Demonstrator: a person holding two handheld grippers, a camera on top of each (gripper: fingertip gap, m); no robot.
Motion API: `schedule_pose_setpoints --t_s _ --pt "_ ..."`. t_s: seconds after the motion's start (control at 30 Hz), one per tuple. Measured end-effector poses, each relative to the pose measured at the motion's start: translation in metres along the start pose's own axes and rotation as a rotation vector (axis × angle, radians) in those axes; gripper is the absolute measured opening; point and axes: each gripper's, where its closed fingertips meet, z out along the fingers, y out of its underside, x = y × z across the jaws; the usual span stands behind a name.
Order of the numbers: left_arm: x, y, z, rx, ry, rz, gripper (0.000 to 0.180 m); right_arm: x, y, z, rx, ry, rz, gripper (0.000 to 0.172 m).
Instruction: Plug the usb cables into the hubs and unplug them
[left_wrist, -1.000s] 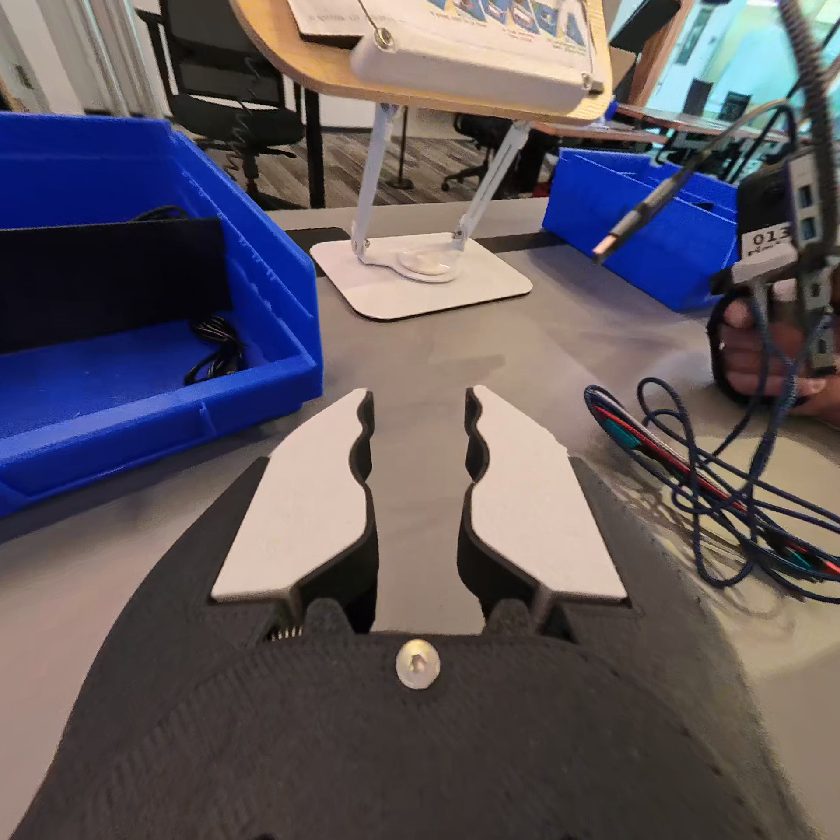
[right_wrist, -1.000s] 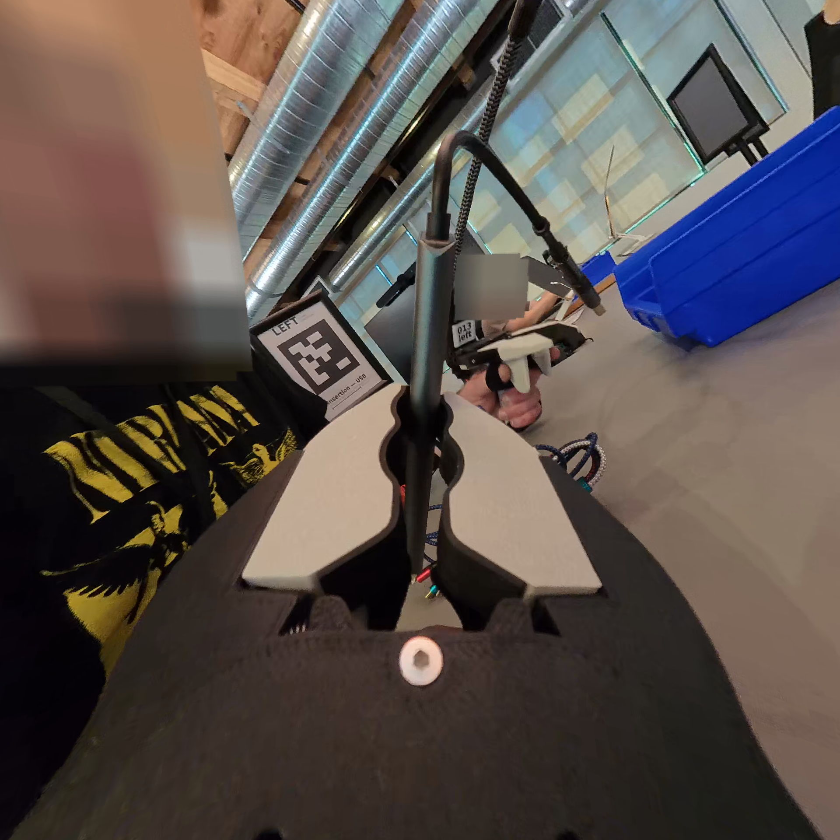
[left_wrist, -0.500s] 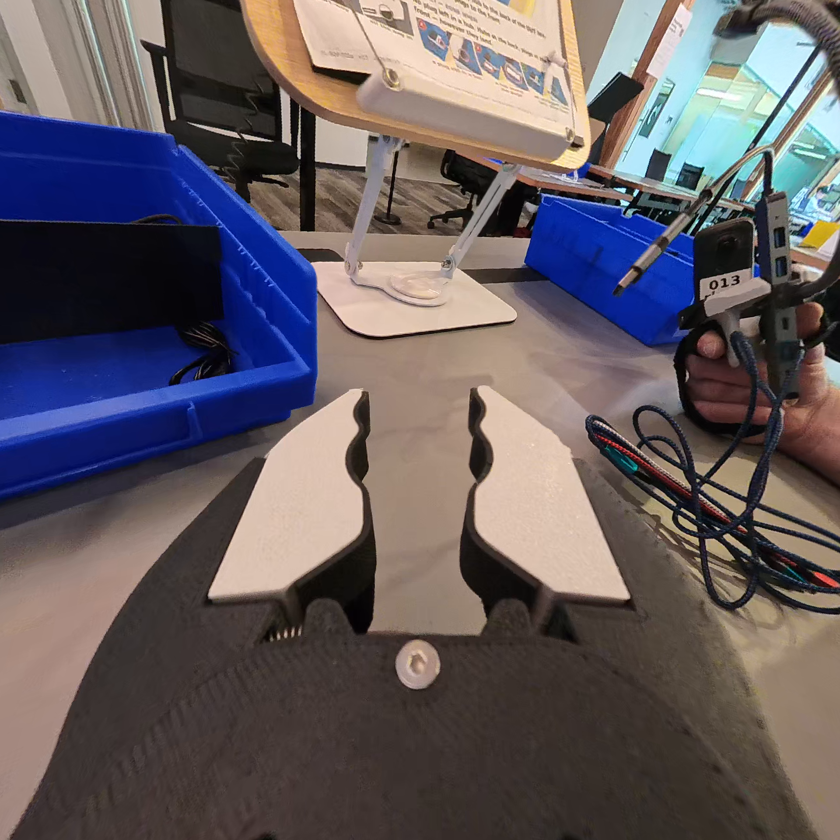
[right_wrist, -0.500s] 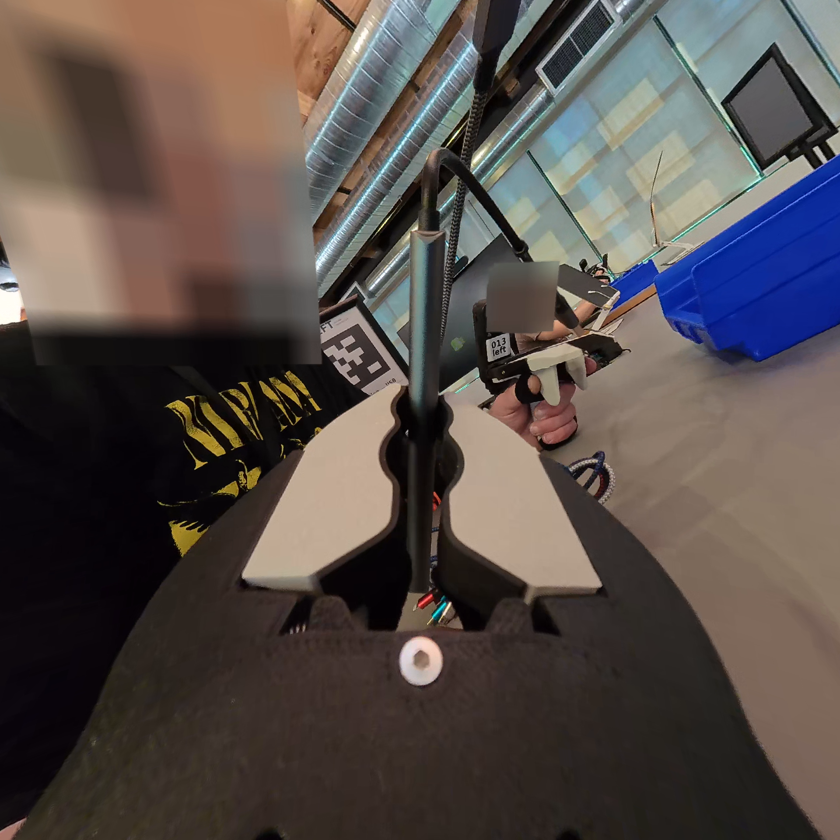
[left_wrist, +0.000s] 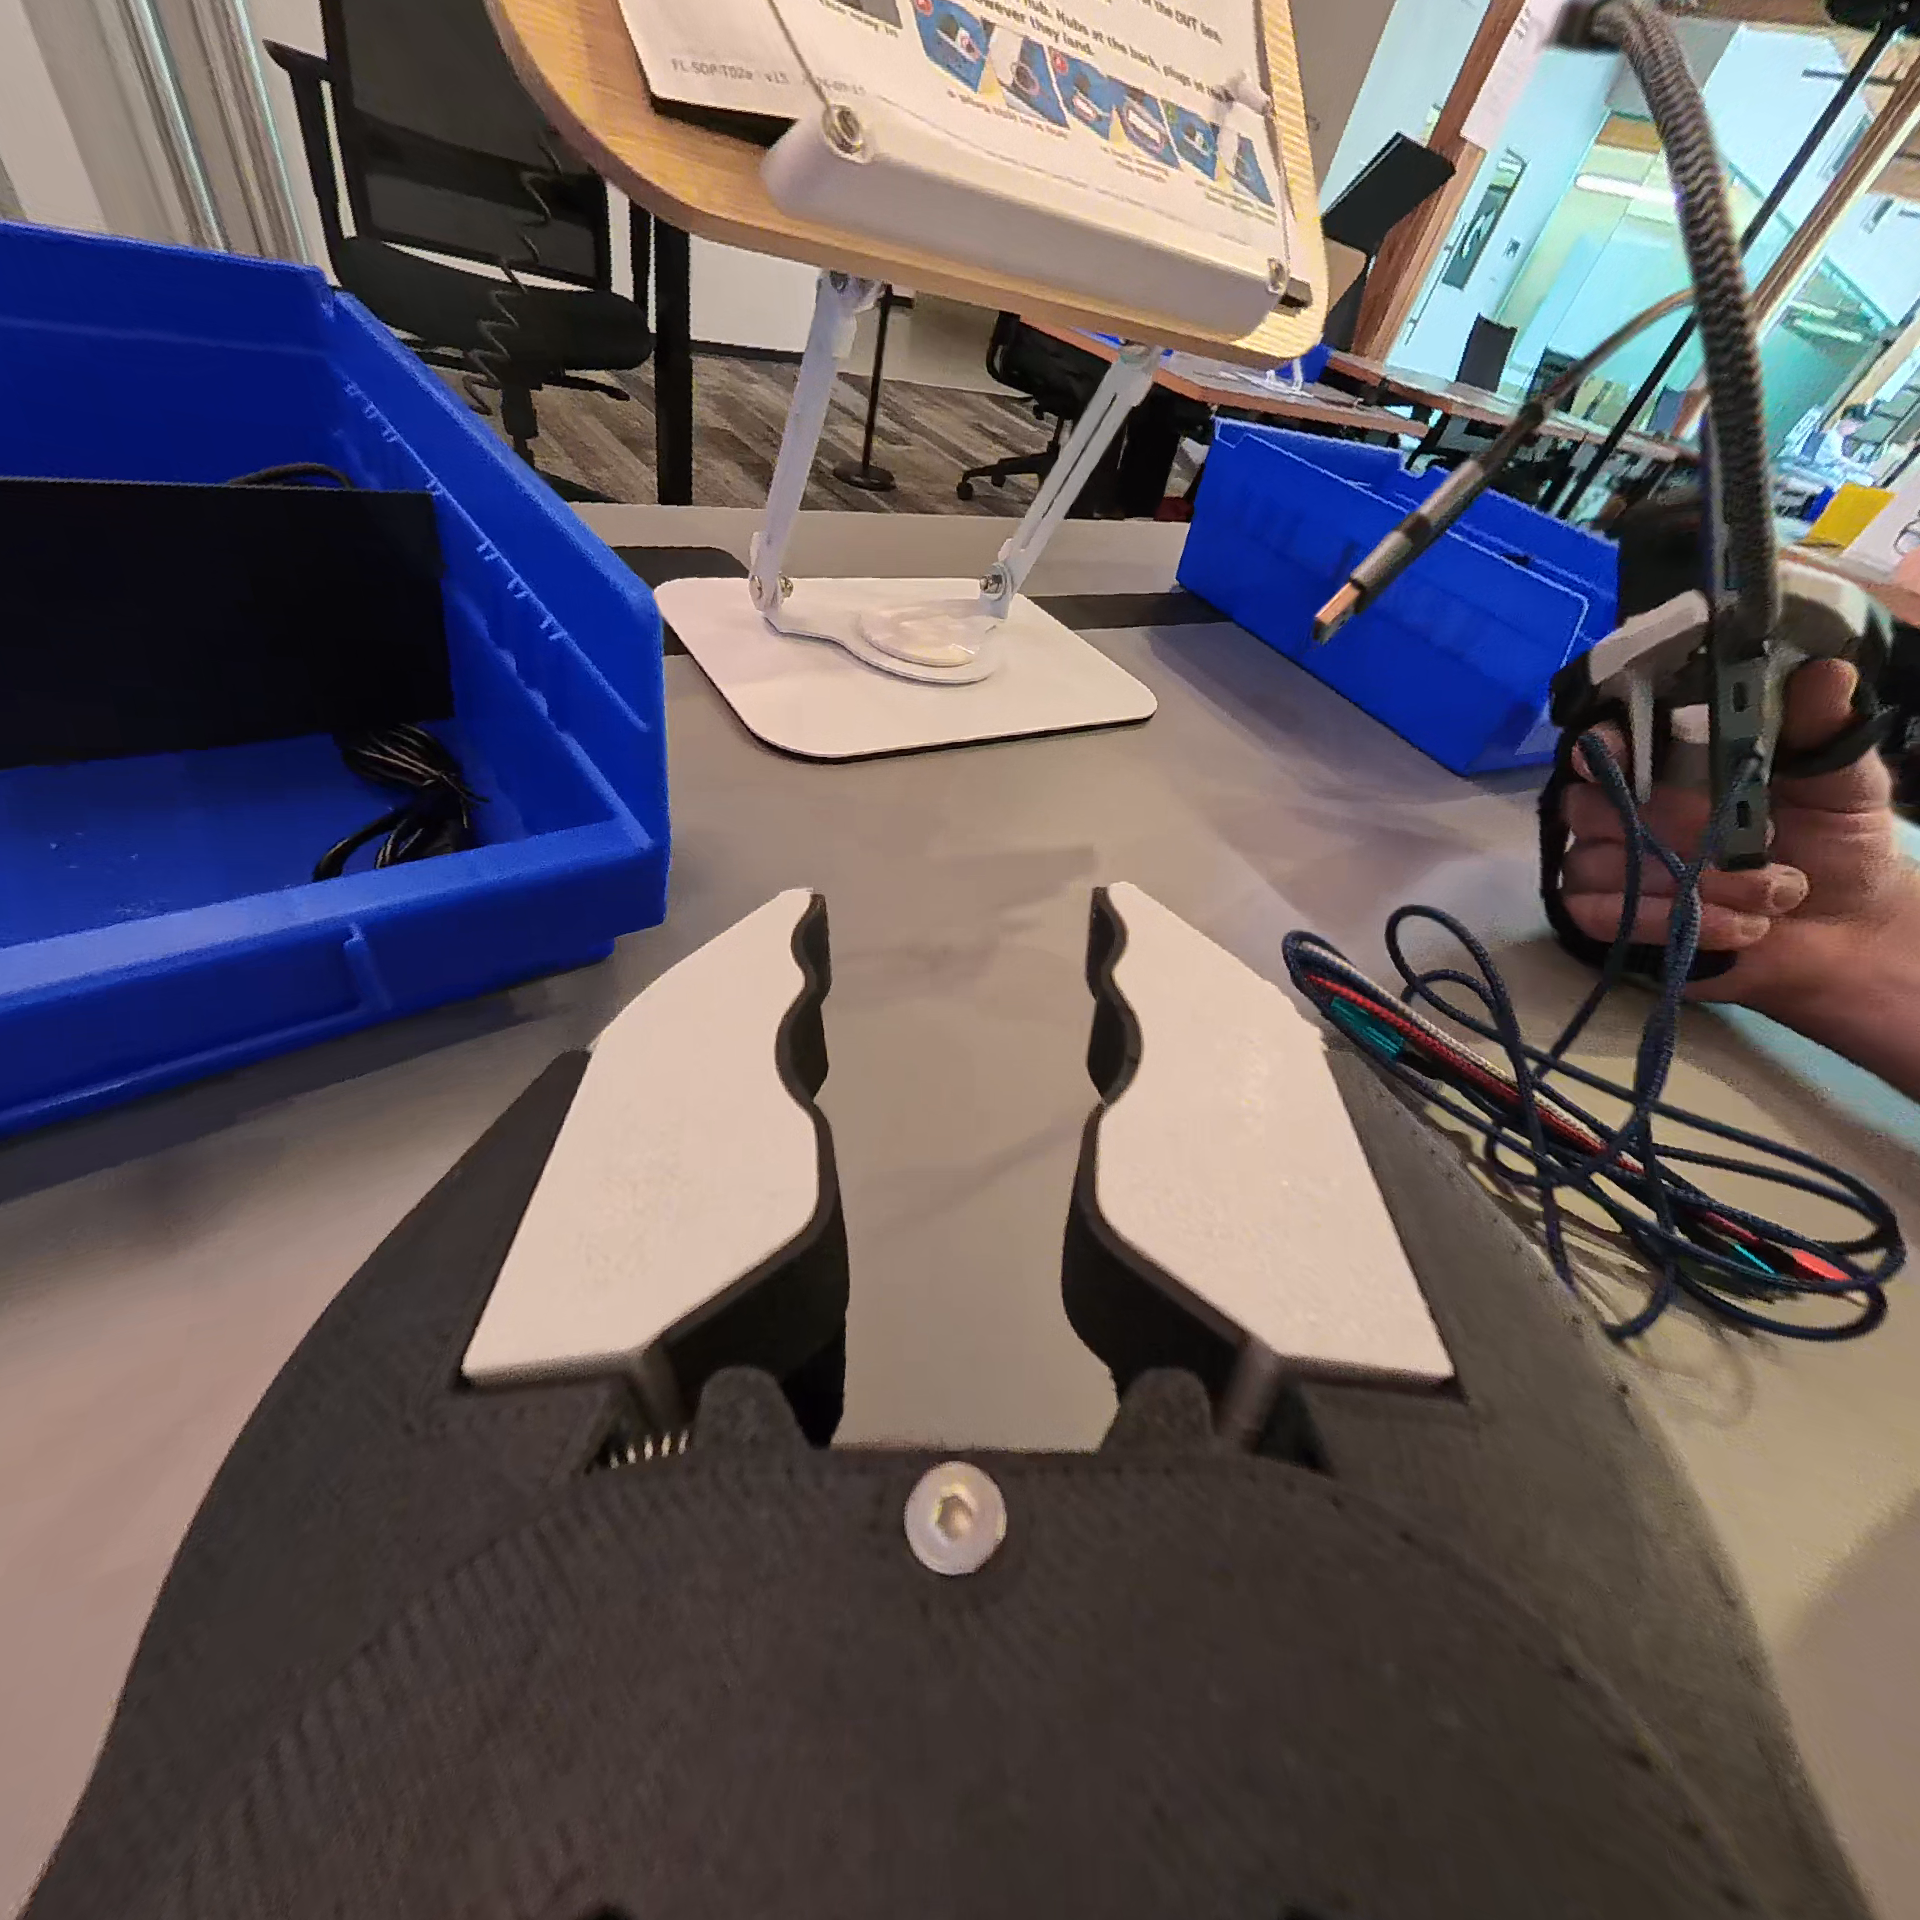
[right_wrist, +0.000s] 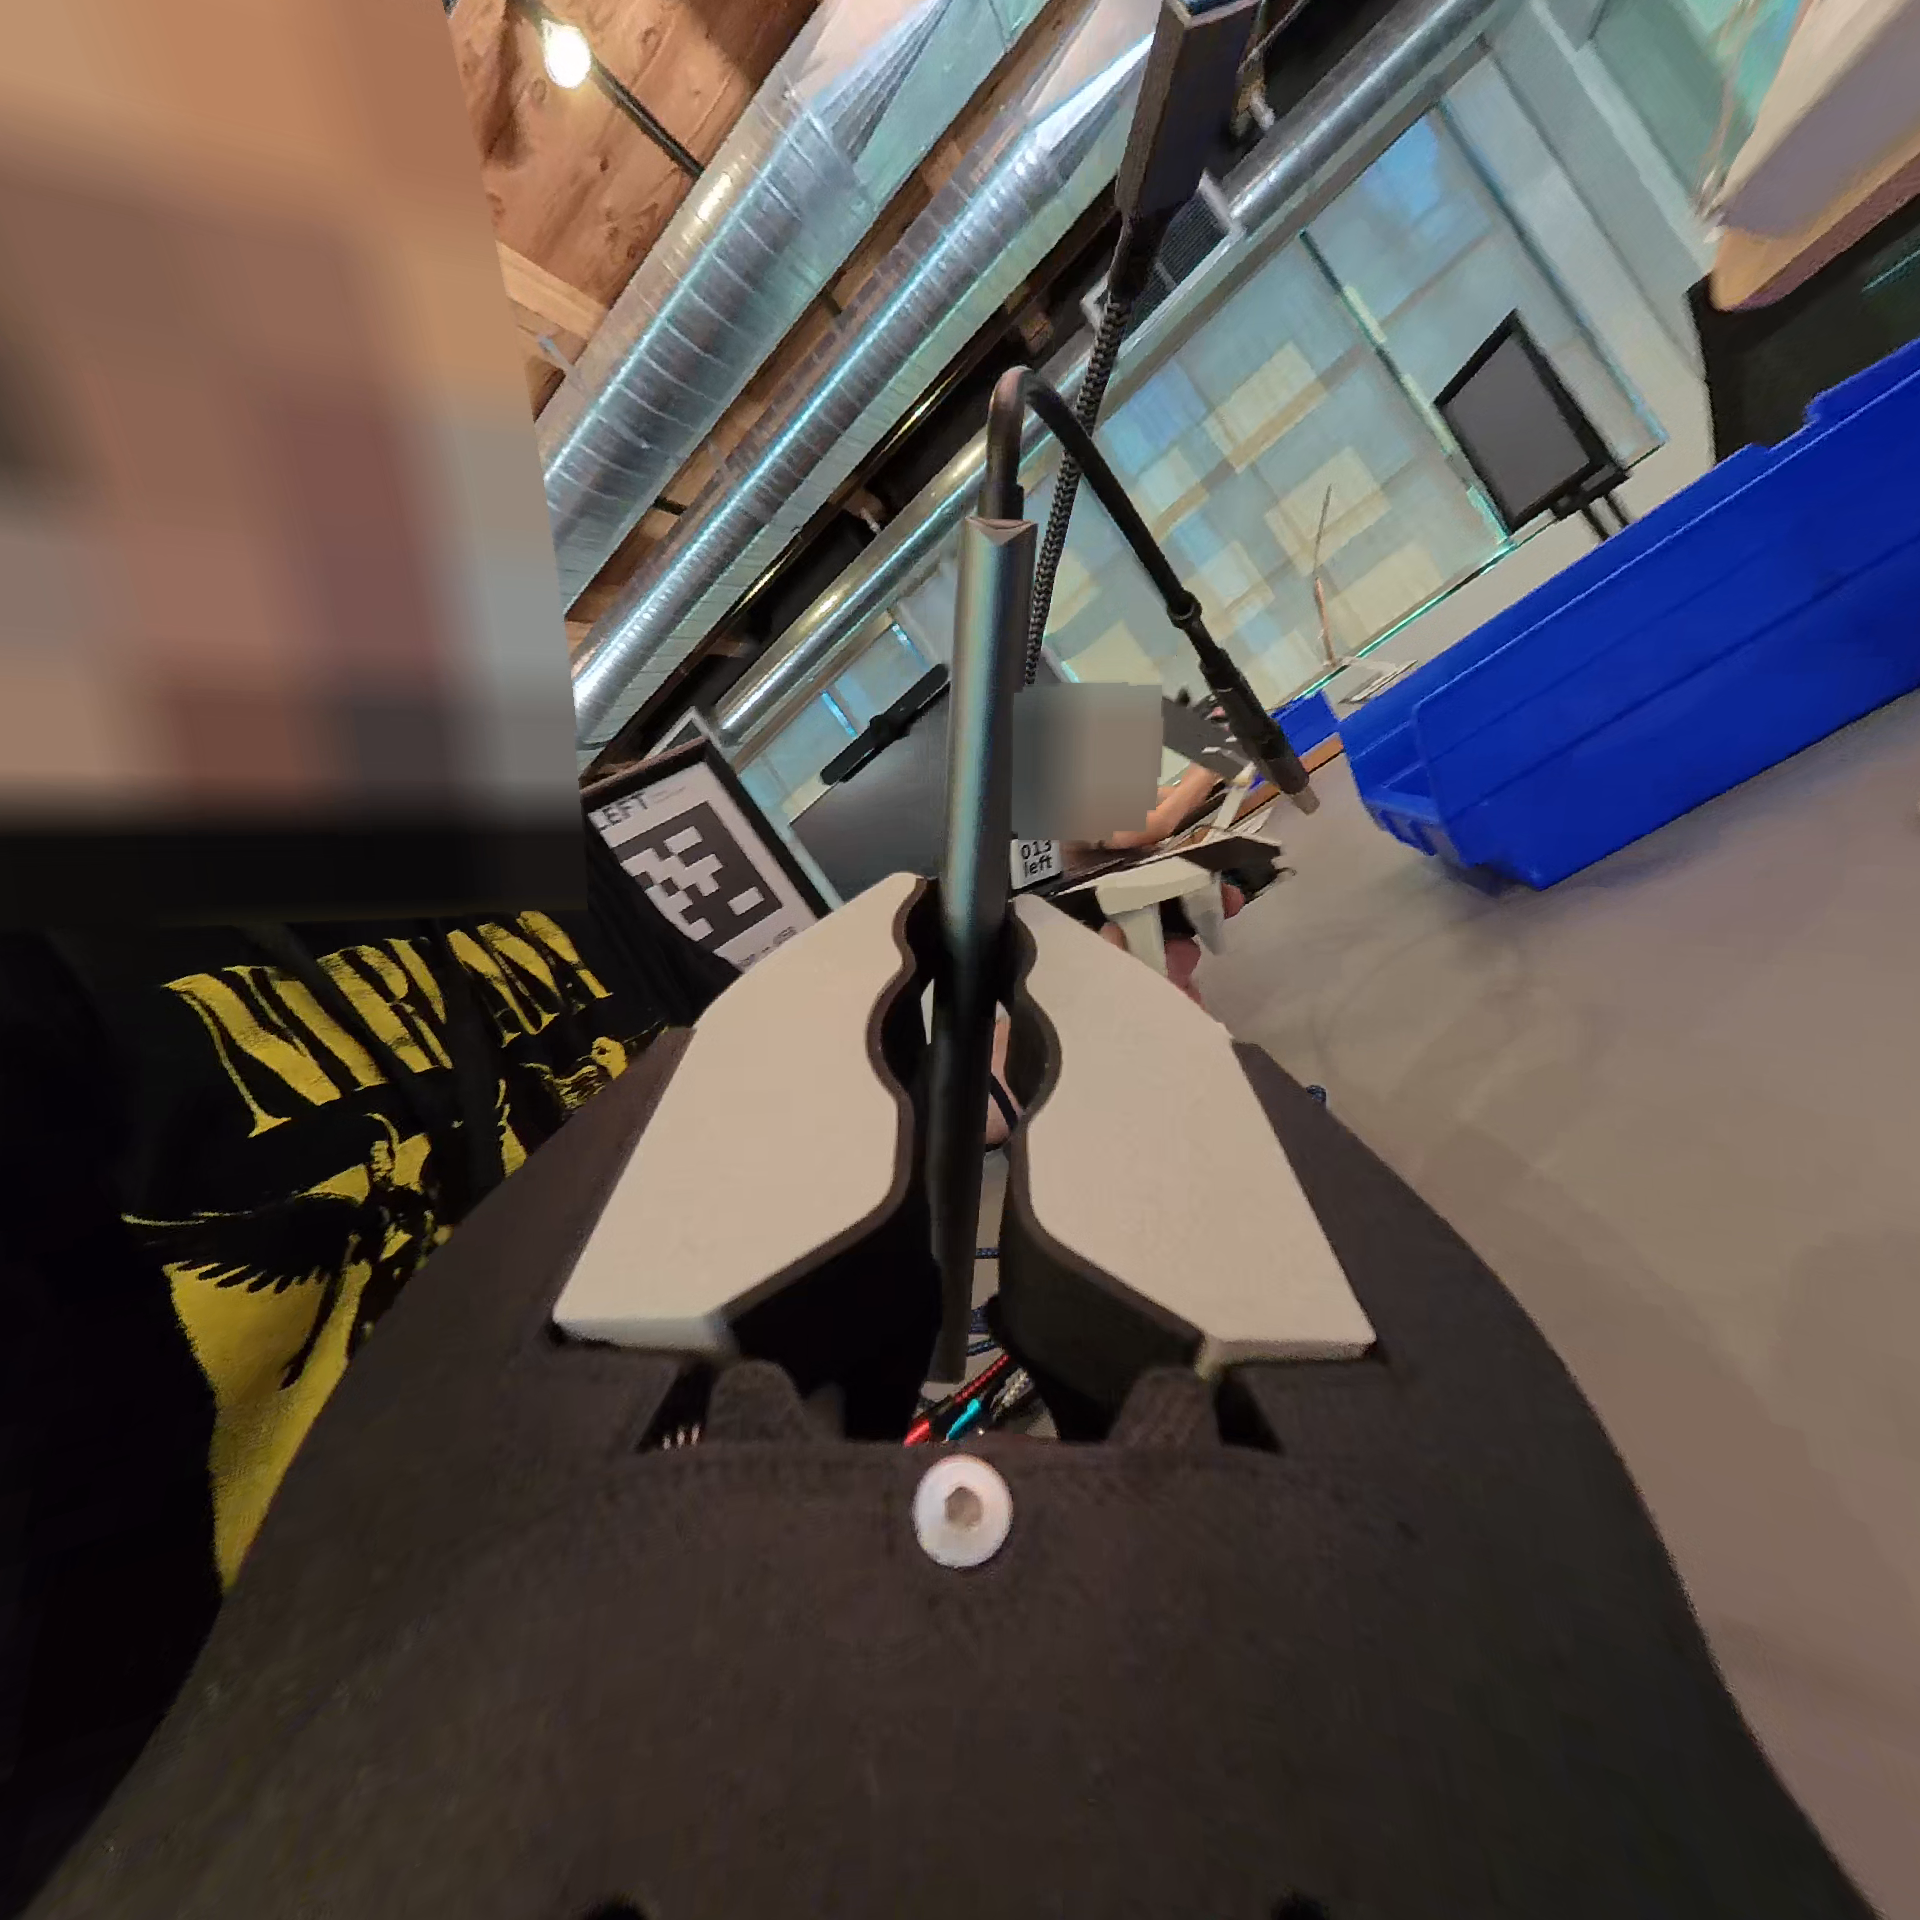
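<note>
My left gripper (left_wrist: 956, 914) is open and empty, low over the grey table (left_wrist: 935, 831). It also shows in the right wrist view (right_wrist: 1174, 883), in a hand. My right gripper (right_wrist: 966, 904) is shut on a slim grey USB hub (right_wrist: 982, 727) and holds it upright. The hub's own short black cable arches over to a USB plug (right_wrist: 1288, 790) hanging free in the air. A braided cable (right_wrist: 1081, 416) rises beside the hub. In the left wrist view the right gripper (left_wrist: 1725, 665) holds the hub (left_wrist: 1745, 769) at the far right, with the free plug (left_wrist: 1361, 608) pointing left.
A loose bundle of blue, red and teal braided cables (left_wrist: 1558, 1122) lies on the table to the right. A blue bin (left_wrist: 364, 644) with a black cable stands at the left. A white stand (left_wrist: 904, 675) with a board is behind, and another blue bin (left_wrist: 1403, 623) at the back right. There is about 25 centimeters between the tips of the two grippers.
My left jaws have opened wider on air. My right gripper stays shut on the hub, which has drawn a little closer in the left wrist view.
</note>
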Motion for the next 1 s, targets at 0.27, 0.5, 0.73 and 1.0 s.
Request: schedule_pose_setpoints --t_s 0.27,0.5,0.73,1.0 --pt "-0.004 -0.001 0.001 0.010 0.018 -0.054 0.051 -0.030 -0.029 0.002 0.033 0.069 -0.104 0.009" --pt "-0.005 -0.001 0.001 0.010 0.021 -0.067 0.054 -0.040 -0.041 0.020 -0.019 0.131 -0.155 0.010" --pt "-0.005 0.000 0.002 0.006 0.023 -0.071 0.055 -0.050 -0.048 0.037 -0.080 0.197 -0.201 0.010" --pt "-0.004 0.001 0.002 -0.003 0.015 -0.055 0.056 -0.075 -0.063 0.048 -0.144 0.228 -0.292 0.010"
